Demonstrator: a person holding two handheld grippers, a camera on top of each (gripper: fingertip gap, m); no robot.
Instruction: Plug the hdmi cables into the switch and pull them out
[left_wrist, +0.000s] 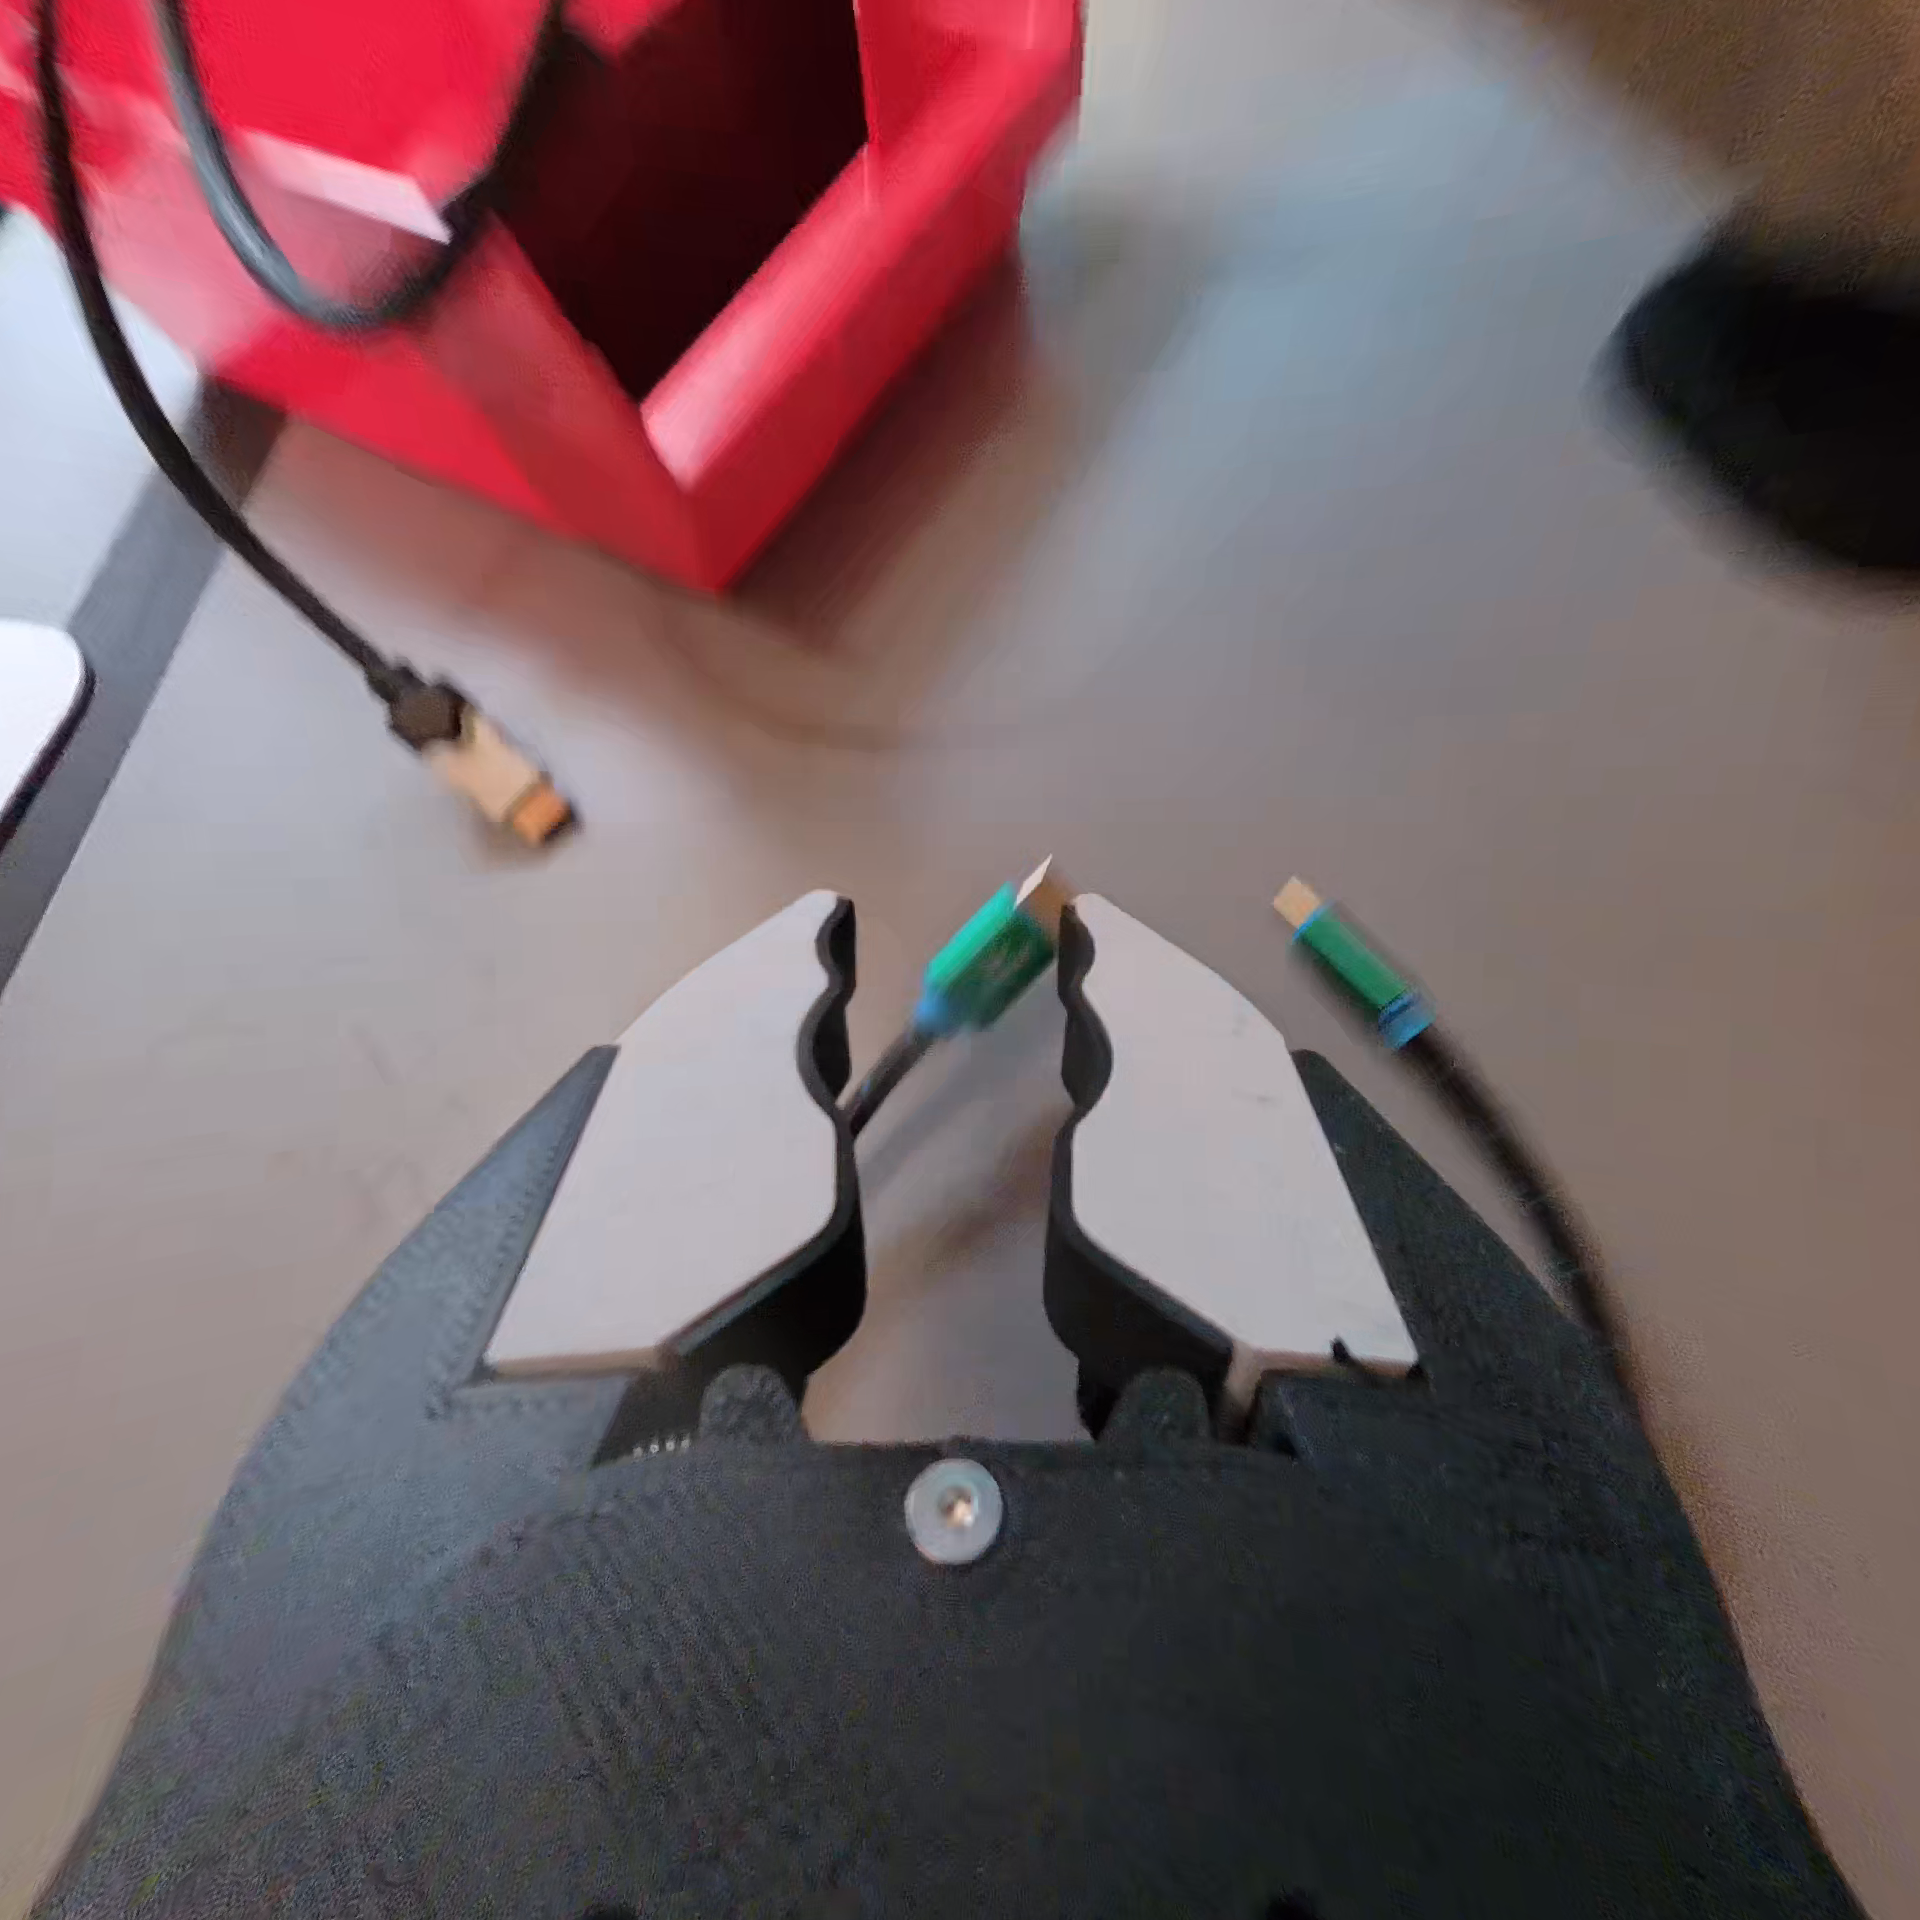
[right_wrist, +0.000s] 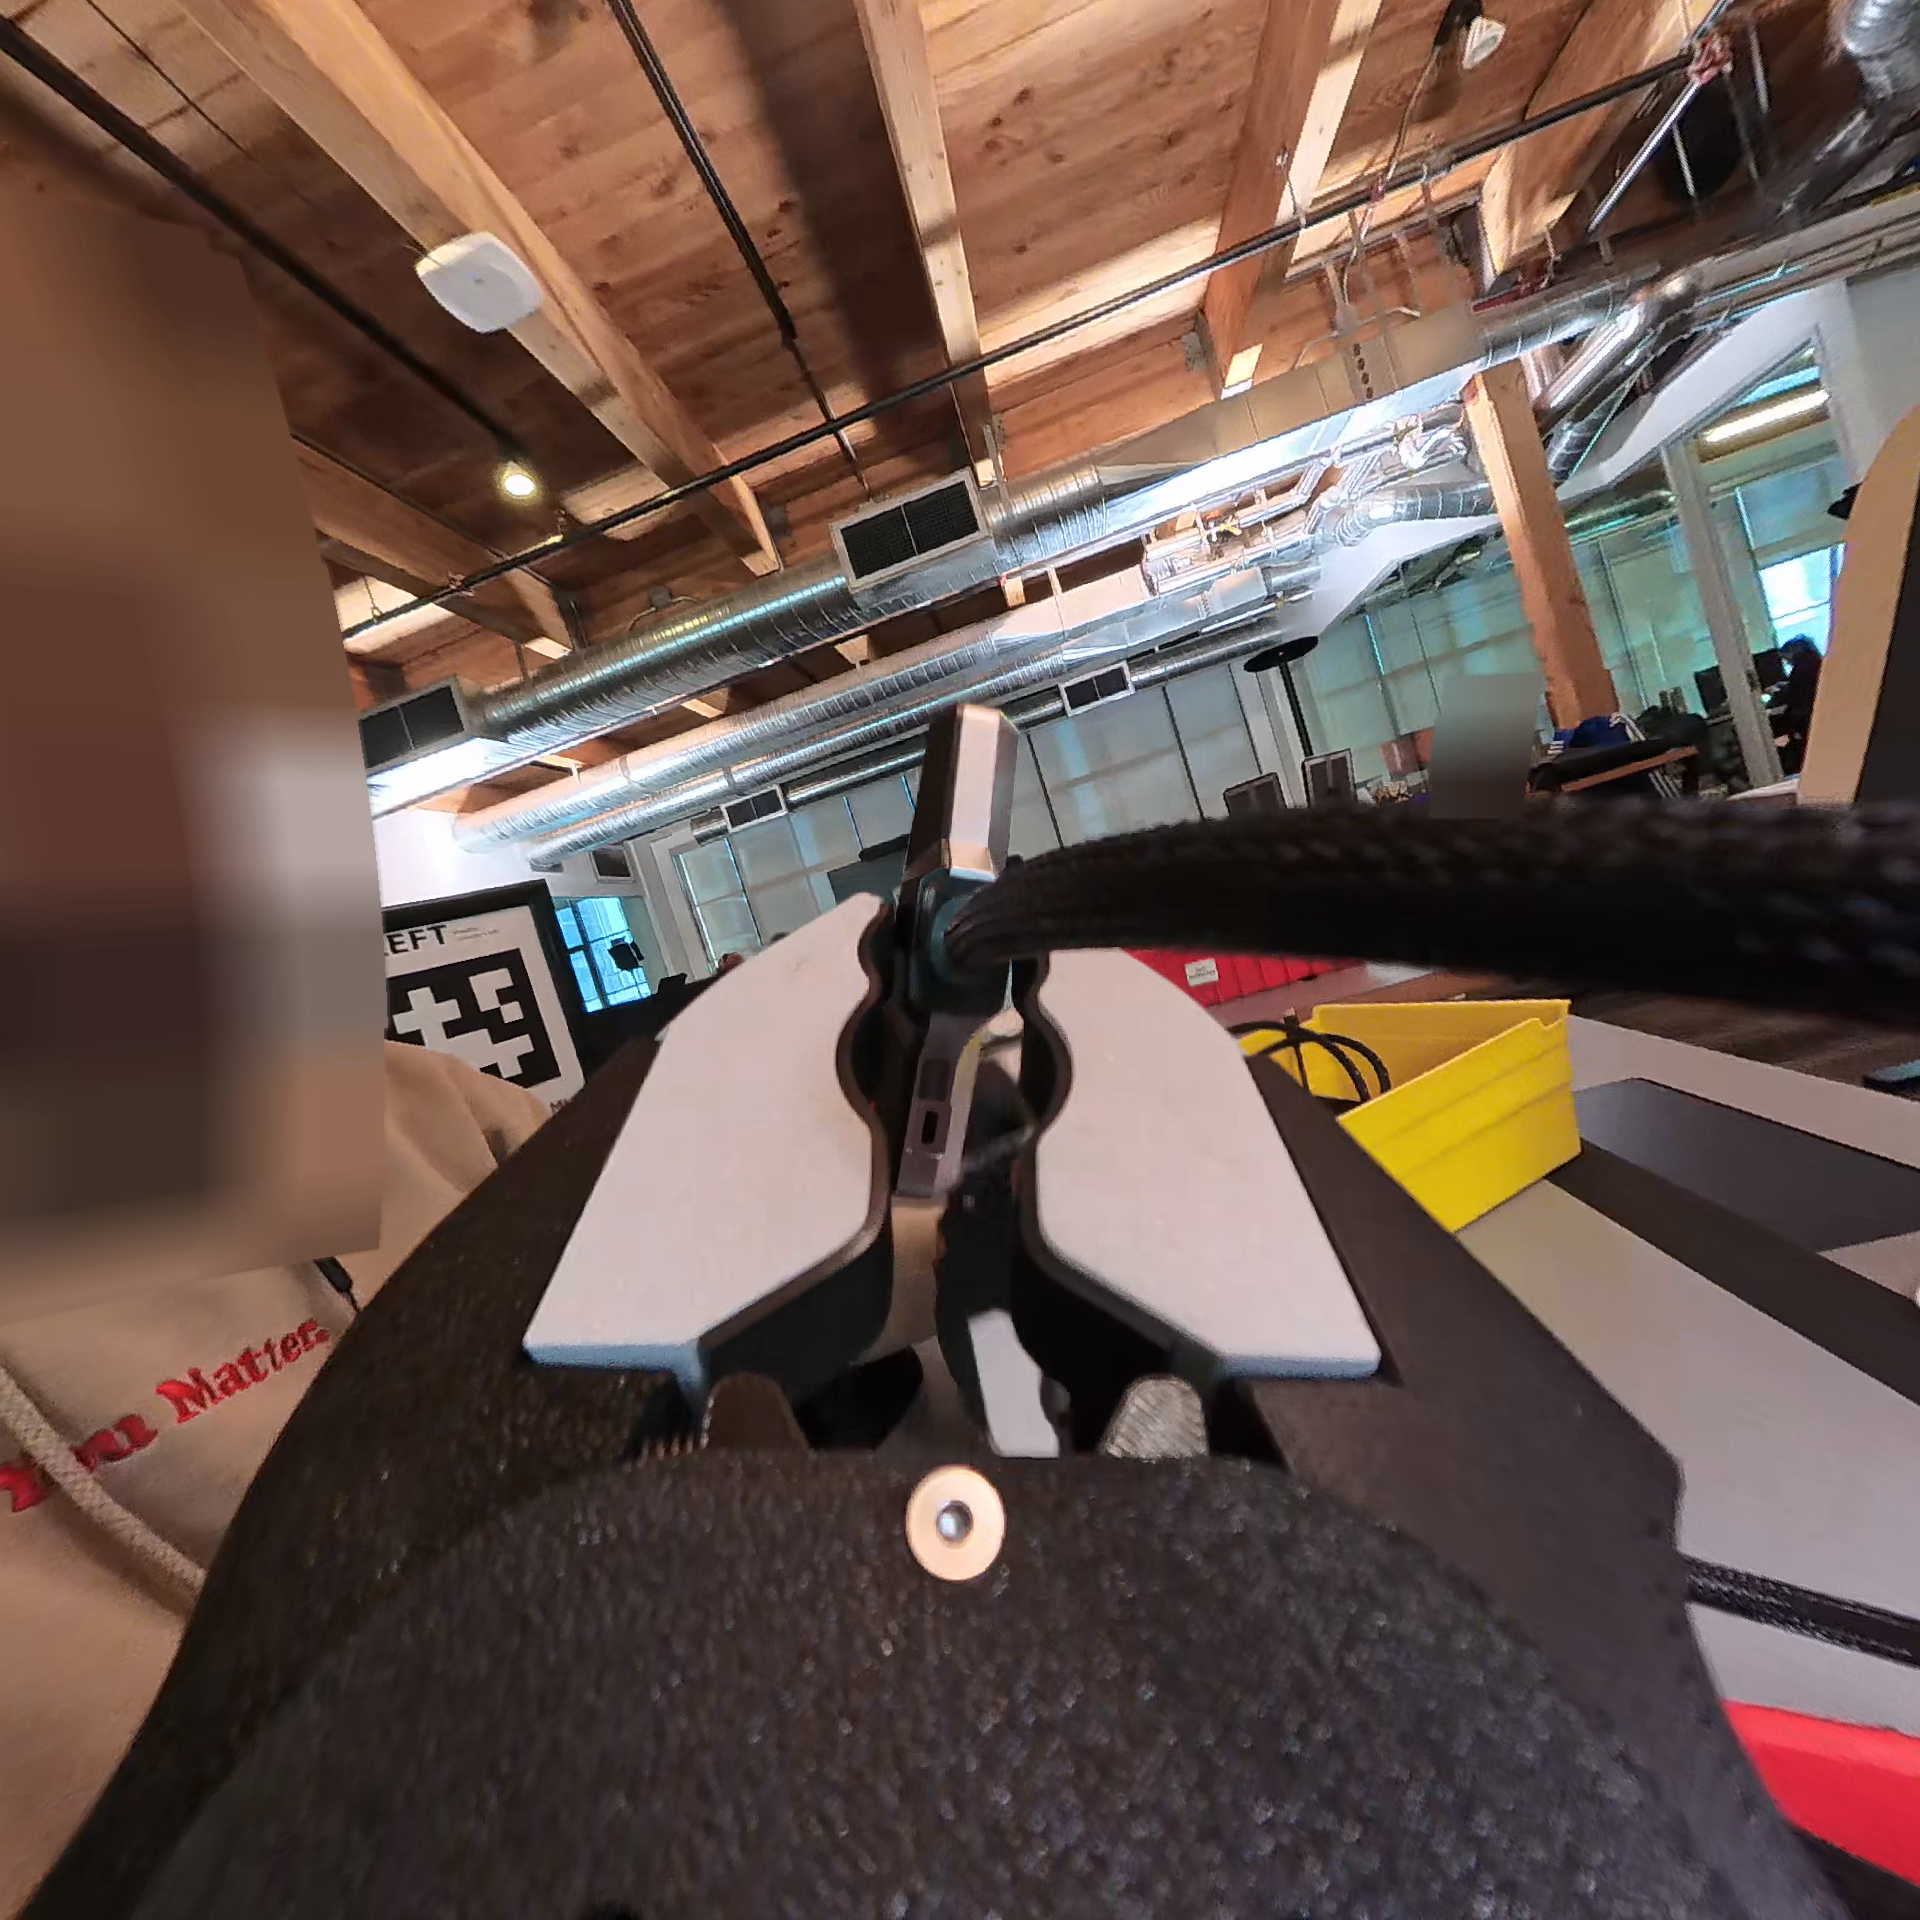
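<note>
The left gripper (left_wrist: 961, 914) hung low over the counter (left_wrist: 1247, 727), its jaws narrowly parted around a green plug (left_wrist: 987, 956) that lay between the fingertips, tip pointing away; whether the pads were already touching it I could not tell through the blur. That placement reads as a pick-up about to be made. Just right of that plug lay a second green plug (left_wrist: 1351, 966), its black lead running back toward the camera. Left of the first plug and farther off lay a silver plug (left_wrist: 499, 769), its cable climbing over a red bin (left_wrist: 831, 312) beyond.

The right gripper (right_wrist: 951, 977) was raised and tilted toward the ceiling, clamped on the switch (right_wrist: 951, 883), a slim grey metal body held edge-on. A thick braided cable (right_wrist: 1455, 894) left the switch to the right. Likely it was held aloft so a port could be presented to the coming plug.

The counter was smooth and grey. Behind the switch stood a yellow bin (right_wrist: 1455, 1081), then an open office with glass walls, silver ducts (right_wrist: 727, 644) and timber beams (right_wrist: 914, 156).
</note>
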